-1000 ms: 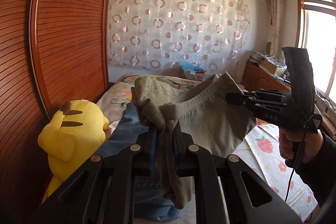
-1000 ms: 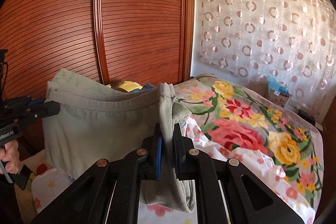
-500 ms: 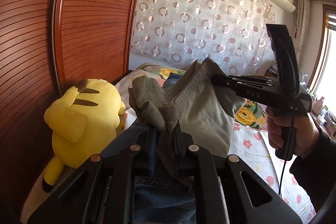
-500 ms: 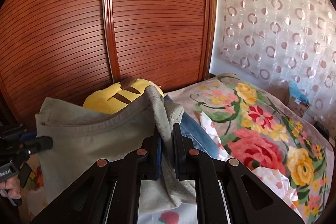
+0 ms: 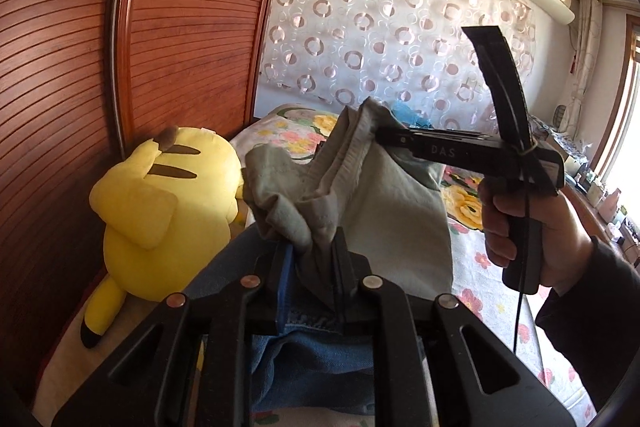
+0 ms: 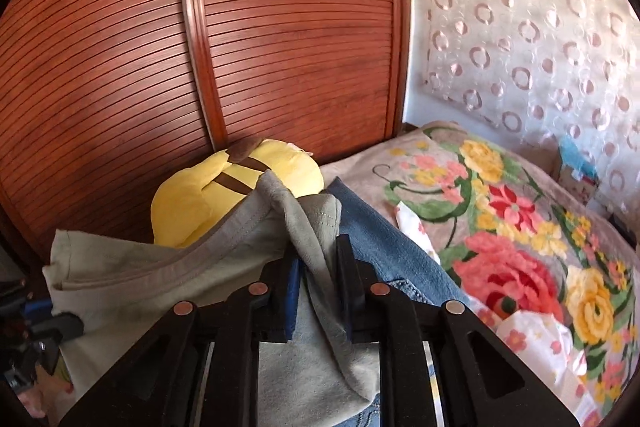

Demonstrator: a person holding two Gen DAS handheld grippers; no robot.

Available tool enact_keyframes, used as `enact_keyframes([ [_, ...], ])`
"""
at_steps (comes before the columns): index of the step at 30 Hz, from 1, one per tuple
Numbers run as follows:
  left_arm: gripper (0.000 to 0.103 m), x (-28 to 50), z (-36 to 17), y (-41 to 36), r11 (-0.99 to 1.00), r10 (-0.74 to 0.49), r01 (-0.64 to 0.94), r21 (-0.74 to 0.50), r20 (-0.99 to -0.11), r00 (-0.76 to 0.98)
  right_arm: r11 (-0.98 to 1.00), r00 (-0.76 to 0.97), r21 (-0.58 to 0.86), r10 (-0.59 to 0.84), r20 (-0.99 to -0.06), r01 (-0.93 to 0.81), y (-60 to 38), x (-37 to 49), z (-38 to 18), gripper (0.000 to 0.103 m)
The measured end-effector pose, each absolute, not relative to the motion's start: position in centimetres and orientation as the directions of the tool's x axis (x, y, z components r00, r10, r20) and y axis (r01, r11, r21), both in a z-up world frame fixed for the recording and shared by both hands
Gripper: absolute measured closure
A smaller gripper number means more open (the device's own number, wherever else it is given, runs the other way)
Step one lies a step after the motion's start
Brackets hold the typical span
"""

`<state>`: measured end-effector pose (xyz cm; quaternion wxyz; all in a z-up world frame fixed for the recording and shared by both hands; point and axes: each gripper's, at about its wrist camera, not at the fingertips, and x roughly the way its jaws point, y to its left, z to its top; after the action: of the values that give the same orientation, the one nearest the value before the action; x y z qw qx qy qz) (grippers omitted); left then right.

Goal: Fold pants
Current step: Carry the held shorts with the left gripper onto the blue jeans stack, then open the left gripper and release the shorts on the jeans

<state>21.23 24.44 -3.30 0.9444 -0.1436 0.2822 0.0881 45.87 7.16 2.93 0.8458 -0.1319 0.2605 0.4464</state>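
Grey-green pants [image 5: 384,211] hang in the air above the bed, held at the waistband by both grippers. My left gripper [image 5: 312,259] is shut on one bunched corner of the waistband. My right gripper [image 6: 320,259] is shut on the other corner; it also shows in the left wrist view [image 5: 384,137], its tip pinching the band. In the right wrist view the pants [image 6: 160,279] stretch to the left toward the left gripper [image 6: 60,323] at the frame's edge. The legs hang down out of sight.
Blue jeans [image 5: 316,359] [image 6: 384,239] lie on the bed under the held pants. A yellow plush toy [image 5: 160,203] [image 6: 224,195] sits against the wooden slatted wardrobe [image 6: 240,47]. A floral blanket [image 6: 520,227] covers the bed. A patterned curtain [image 5: 380,27] hangs behind.
Both grippers have swung left toward the wardrobe with the pants. The plush toy and jeans now sit closer in both views. The grips have not changed.
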Motion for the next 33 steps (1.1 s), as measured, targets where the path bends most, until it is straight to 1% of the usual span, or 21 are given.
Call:
enact_keyframes([
  [2,0.083,20.9,-3.0,24.5,0.941,0.082,-0.248,-0.229,-0.558,0.826,0.564,0.463,0.027,0.703,-0.54,-0.825,6.5,45.7,3.4,0.083],
  [3,0.081,20.7,-2.8,24.5,0.942,0.085,-0.248,-0.226,-0.554,0.828,0.569,0.471,0.026,0.705,-0.53,-0.822,6.3,45.5,3.6,0.08],
  [4,0.074,20.4,-2.5,24.5,0.943,0.088,-0.246,-0.225,-0.545,0.834,0.573,0.479,0.027,0.709,-0.518,-0.819,5.9,45.3,3.7,0.076],
  [5,0.06,20.2,-2.2,24.5,0.944,0.088,-0.242,-0.225,-0.534,0.841,0.579,0.486,0.031,0.712,-0.507,-0.815,5.4,45.1,4.0,0.075],
  [6,0.052,20.0,-2.0,24.5,0.945,0.085,-0.236,-0.226,-0.527,0.846,0.586,0.492,0.04,0.714,-0.497,-0.809,4.9,45.0,4.2,0.074],
  [7,0.049,19.6,-1.8,24.5,0.946,0.087,-0.233,-0.226,-0.515,0.853,0.586,0.489,0.057,0.722,-0.489,-0.808,4.3,44.9,4.2,0.075],
  [10,0.048,19.3,-1.5,24.2,0.949,0.103,-0.237,-0.209,-0.506,0.856,0.564,0.47,0.074,0.747,-0.471,-0.823,2.9,44.0,4.0,0.075],
  [14,0.048,20.3,-1.5,23.2,0.965,0.097,-0.209,-0.161,-0.521,0.848,0.531,0.435,0.092,0.771,-0.465,-0.842,1.5,43.0,3.1,0.075],
  [16,0.048,20.9,-1.9,22.7,0.97,0.096,-0.199,-0.137,-0.536,0.839,0.527,0.422,0.101,0.769,-0.479,-0.844,1.1,43.3,2.6,0.075],
  [20,0.048,21.6,-3.6,22.2,0.976,0.095,-0.193,-0.105,-0.591,0.801,0.561,0.446,0.077,0.728,-0.521,-0.824,1.4,44.8,1.5,0.075],
  [24,0.048,21.8,-4.8,22.6,0.971,0.085,-0.205,-0.125,-0.619,0.781,0.598,0.468,0.097,0.708,-0.529,-0.796,1.7,46.6,0.9,0.075],
  [26,0.048,21.9,-4.9,22.6,0.971,0.086,-0.206,-0.125,-0.62,0.78,0.601,0.463,0.119,0.713,-0.526,-0.79,2.0,46.8,1.0,0.075],
  [33,0.048,21.4,-4.2,21.9,0.975,0.103,-0.203,-0.095,-0.614,0.783,0.607,0.479,0.119,0.719,-0.503,-0.786,0.9,44.0,1.6,0.075],
])
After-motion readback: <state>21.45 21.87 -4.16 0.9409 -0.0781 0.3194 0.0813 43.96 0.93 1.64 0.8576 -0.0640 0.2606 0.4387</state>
